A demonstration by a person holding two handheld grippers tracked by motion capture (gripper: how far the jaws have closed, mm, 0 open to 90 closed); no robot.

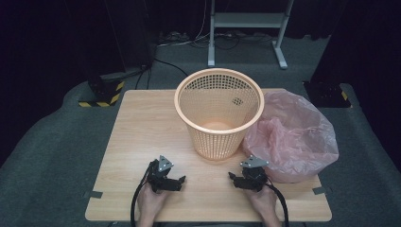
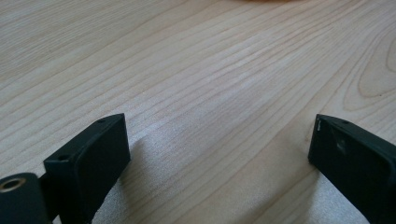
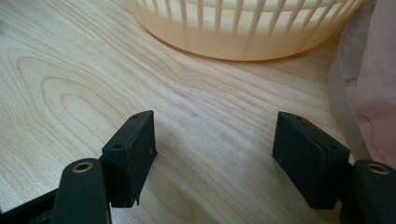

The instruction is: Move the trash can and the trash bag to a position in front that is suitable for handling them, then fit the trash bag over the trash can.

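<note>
Both hand-held grippers sit low on the wooden surface point(image 1: 142, 142), near its front edge, and well apart from each other. The left hand-held gripper point(image 1: 182, 180) points toward the middle, jaws spread wide with bare wood between them, gripping nothing. The right hand-held gripper point(image 1: 231, 177) mirrors it, jaws wide apart too, empty, aimed at the base of the basket point(image 1: 218, 111). That orange mesh basket stands upright at the centre of the surface, just beyond both grippers and between them. Touching its right side lies a crumpled pink bag point(image 1: 295, 137), spreading to the right edge of the surface; the right gripper is just beside the bag's near fold. In the right gripper view the basket's slatted wall point(image 3: 238, 28) looms close ahead, with the bag point(image 3: 369, 70) at the right.
</note>
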